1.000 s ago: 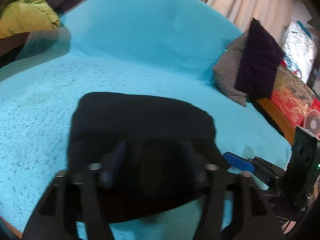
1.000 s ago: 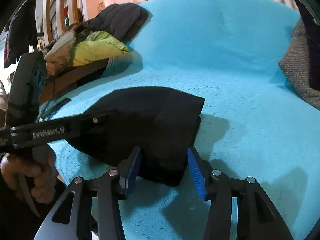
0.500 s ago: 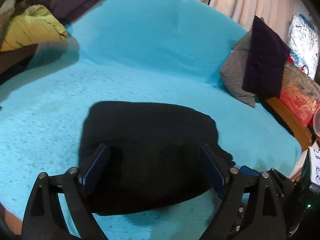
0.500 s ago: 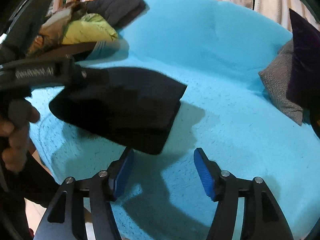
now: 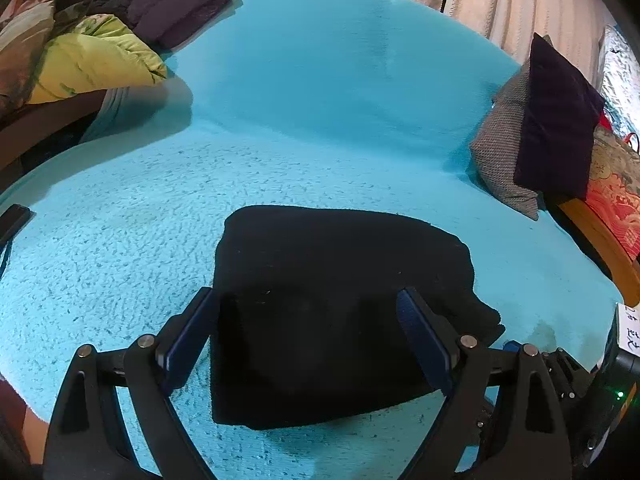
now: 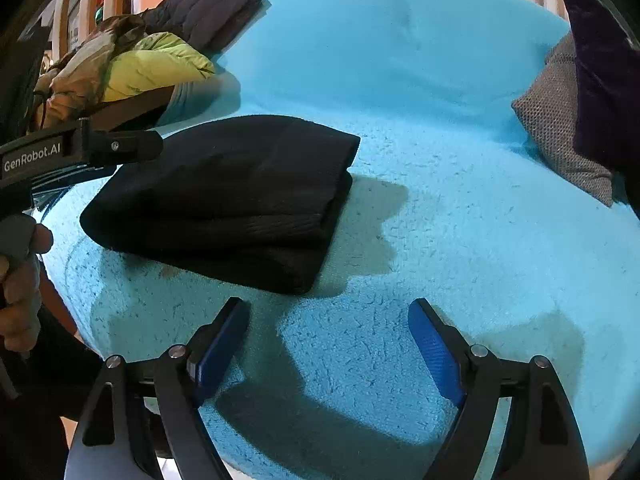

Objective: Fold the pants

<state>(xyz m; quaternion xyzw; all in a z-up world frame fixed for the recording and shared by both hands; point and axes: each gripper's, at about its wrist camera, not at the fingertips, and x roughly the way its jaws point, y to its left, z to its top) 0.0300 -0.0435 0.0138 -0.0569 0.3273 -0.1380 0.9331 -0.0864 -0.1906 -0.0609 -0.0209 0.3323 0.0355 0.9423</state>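
The black pants (image 5: 332,300) lie folded into a thick, compact rectangle on the turquoise fleece blanket (image 5: 320,120). They also show in the right wrist view (image 6: 228,196), with stacked layers at the near edge. My left gripper (image 5: 308,332) is open and empty, held just above the near part of the bundle. My right gripper (image 6: 328,340) is open and empty, over bare blanket a little in front of and right of the bundle. The left gripper's body (image 6: 80,152) shows at the left of the right wrist view.
A pile of jackets, yellow-green and dark (image 5: 92,48), lies at the back left. Grey and dark purple cushions (image 5: 532,128) lean at the right, beside a red patterned cloth (image 5: 616,200). The blanket's front edge runs just below both grippers.
Both grippers opened and let go of the pants, then drew back. The folded bundle now rests on the blanket. The right gripper moved off it to the right.
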